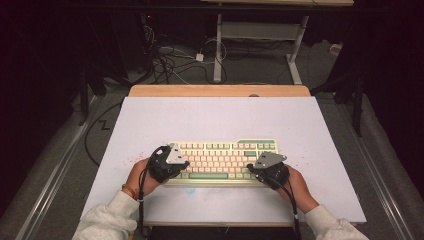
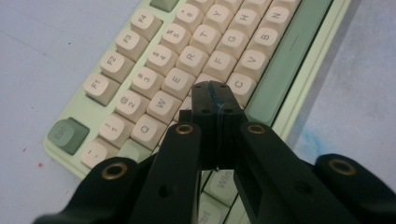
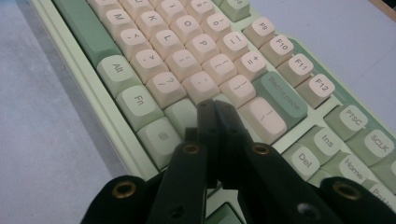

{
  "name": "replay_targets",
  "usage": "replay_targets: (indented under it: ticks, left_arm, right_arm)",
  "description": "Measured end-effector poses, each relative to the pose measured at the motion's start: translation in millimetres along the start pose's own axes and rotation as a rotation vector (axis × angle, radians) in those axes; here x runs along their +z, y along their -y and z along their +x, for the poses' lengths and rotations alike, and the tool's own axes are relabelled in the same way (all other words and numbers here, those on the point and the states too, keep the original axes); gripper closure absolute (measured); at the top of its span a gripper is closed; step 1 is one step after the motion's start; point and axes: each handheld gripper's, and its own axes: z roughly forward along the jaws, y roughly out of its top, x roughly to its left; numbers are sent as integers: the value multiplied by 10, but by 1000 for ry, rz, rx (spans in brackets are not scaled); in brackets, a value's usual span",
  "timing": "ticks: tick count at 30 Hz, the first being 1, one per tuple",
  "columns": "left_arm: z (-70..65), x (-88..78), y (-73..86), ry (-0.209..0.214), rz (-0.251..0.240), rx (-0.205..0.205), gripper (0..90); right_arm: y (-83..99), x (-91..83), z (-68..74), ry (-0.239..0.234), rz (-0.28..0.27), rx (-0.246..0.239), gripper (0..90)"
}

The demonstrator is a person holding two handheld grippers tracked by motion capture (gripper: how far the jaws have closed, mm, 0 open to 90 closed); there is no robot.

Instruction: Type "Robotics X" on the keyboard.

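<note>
A pale green keyboard (image 1: pixel 222 159) with cream and green keys lies on the white table sheet. My left gripper (image 1: pixel 186 165) hovers over the keyboard's left end, held by a hand. In the left gripper view the keyboard (image 2: pixel 187 51) runs up the frame and my left gripper (image 2: pixel 212 88) is shut, its tips pressed together above the keys between W and C. My right gripper (image 1: pixel 250 168) sits at the keyboard's right end. In the right gripper view it (image 3: pixel 212 105) is shut with nothing held, tips over the keys near the Enter area of the keyboard (image 3: pixel 196 60).
The white sheet (image 1: pixel 220 120) covers a wooden table (image 1: pixel 220 90). Red specks (image 1: pixel 131 159) and a faint blue smudge (image 1: pixel 190 190) mark the sheet. Beyond the table stand a desk frame (image 1: pixel 260 45) and floor cables (image 1: pixel 170 60). Pale sleeves (image 1: pixel 107 217) enter from below.
</note>
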Motion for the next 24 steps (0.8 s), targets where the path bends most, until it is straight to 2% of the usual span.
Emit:
replay_targets:
  ticks: [4, 11, 13, 17, 20, 24]
  left_arm:
    - [-11, 48, -45, 18, 7, 10, 876]
    - [-40, 116, -71, 25, 28, 25, 876]
    - [-42, 119, -70, 13, 29, 22, 876]
    - [-42, 108, -69, 19, 28, 23, 876]
    - [-59, 165, -55, 26, 43, 27, 876]
    - [-52, 160, -46, 13, 36, 24, 876]
  right_arm:
    - [2, -3, 0, 1, 2, -3, 900]
    - [3, -3, 2, 2, 1, -2, 900]
    - [4, -3, 1, 2, 1, -3, 900]
    - [3, -2, 0, 2, 1, -3, 900]
    - [2, -2, 7, 8, 1, 0, 900]
    - [0, 0, 12, 13, 0, -5, 900]
